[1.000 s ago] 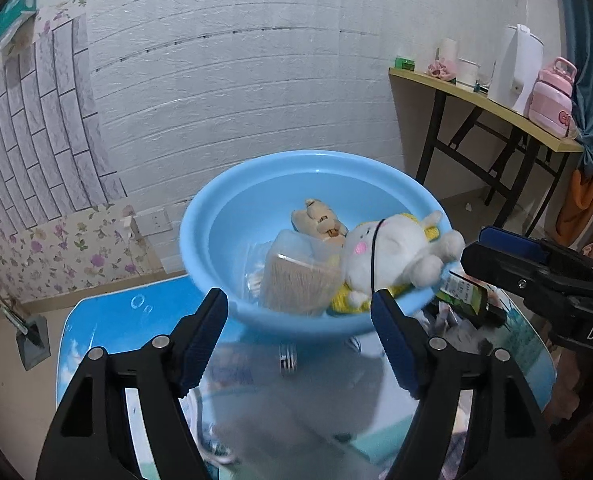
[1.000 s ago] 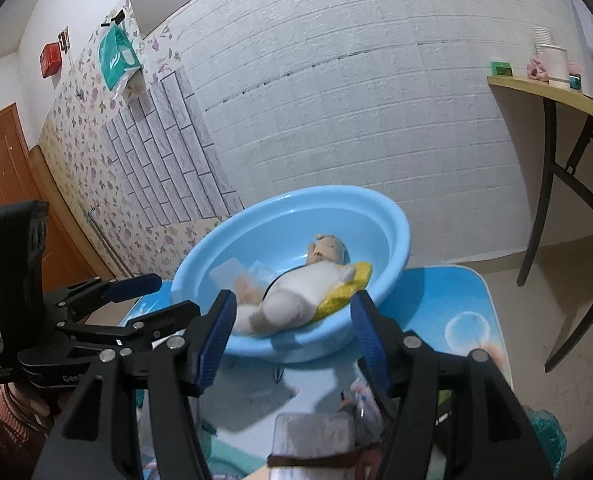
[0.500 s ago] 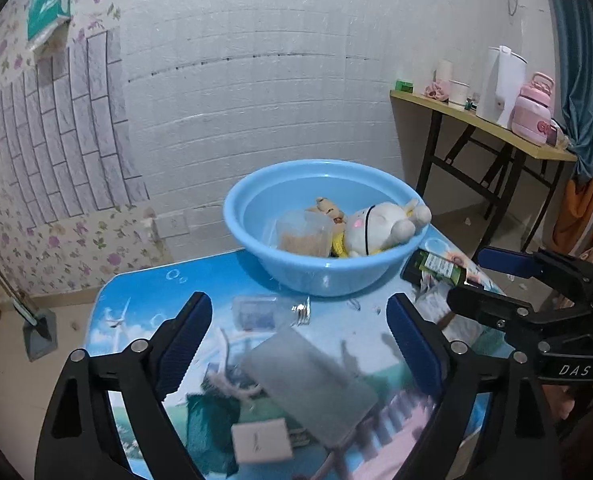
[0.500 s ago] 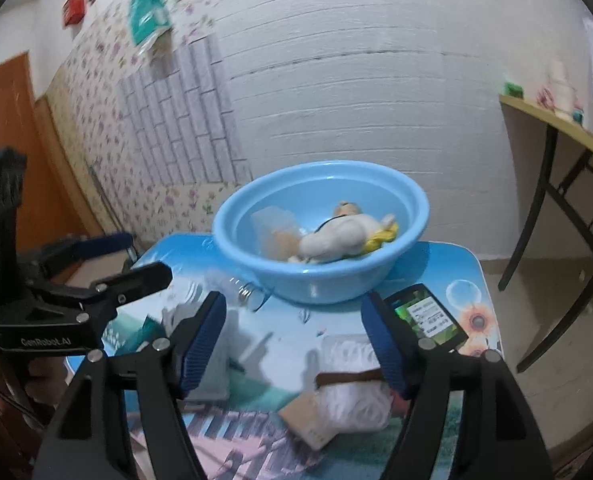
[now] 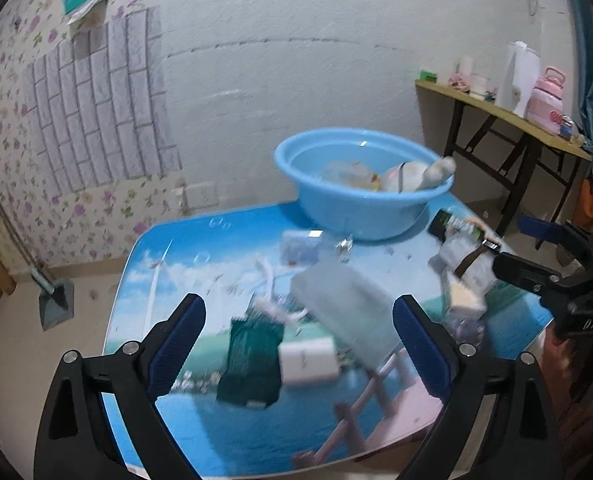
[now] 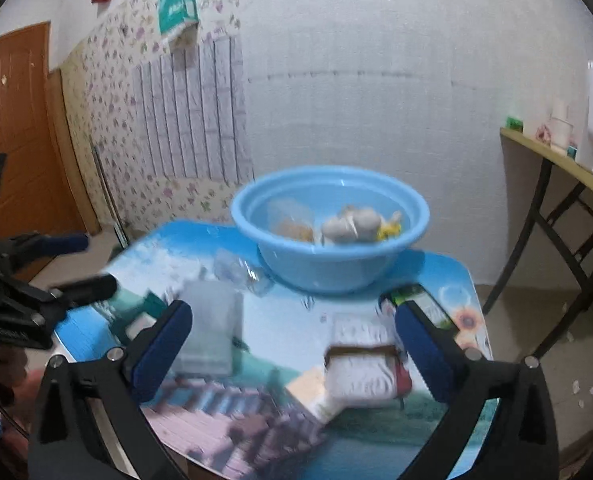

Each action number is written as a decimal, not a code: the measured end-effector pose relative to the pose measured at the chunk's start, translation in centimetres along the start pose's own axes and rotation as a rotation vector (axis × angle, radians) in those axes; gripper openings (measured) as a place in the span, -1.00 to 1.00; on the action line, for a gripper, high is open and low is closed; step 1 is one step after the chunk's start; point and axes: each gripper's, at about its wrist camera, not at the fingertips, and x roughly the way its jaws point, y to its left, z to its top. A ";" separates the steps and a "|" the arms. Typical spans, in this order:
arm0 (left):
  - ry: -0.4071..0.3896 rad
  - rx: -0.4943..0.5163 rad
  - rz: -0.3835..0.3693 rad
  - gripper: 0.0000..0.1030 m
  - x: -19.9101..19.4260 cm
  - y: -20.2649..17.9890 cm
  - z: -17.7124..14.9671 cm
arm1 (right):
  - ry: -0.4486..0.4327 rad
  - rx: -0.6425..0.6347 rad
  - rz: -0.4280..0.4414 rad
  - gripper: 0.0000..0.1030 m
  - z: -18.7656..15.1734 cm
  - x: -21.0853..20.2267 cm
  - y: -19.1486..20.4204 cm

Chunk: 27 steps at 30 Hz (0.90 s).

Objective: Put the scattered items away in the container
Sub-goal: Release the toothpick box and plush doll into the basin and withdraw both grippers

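A blue basin [image 5: 376,216] [image 6: 328,268] stands at the far side of the table and holds a white plush toy [image 5: 412,172] [image 6: 352,224] and a clear box [image 5: 344,172]. On the table lie a dark green packet [image 5: 252,356], a white charger [image 5: 308,360], a grey flat case [image 5: 348,308] [image 6: 210,328], a black phone [image 5: 456,224] [image 6: 420,304] and a white bundle with a brown strap [image 6: 360,364]. My left gripper [image 5: 298,348] is open and empty above the near table edge. My right gripper [image 6: 292,348] is open and empty, above the bundle's left side.
The table [image 5: 184,264] has a blue landscape print. A small clear bag [image 5: 300,246] lies next to the basin. A wooden side table [image 5: 508,120] with a pink bottle stands at the right. A brown door [image 6: 12,136] is at the left.
Both grippers have pulled back and up from the basin, so more of the table and its scattered items shows. Both stay open and empty.
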 end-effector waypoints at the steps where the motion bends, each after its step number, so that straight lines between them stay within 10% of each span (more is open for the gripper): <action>1: 0.008 -0.007 0.004 0.84 0.1 0.4 -0.4 | 0.019 0.021 0.008 1.00 -0.4 0.4 -0.3; 27: 0.143 0.034 -0.039 0.84 5.3 0.4 -3.6 | 0.163 0.116 -0.089 0.97 -3.7 3.4 -3.8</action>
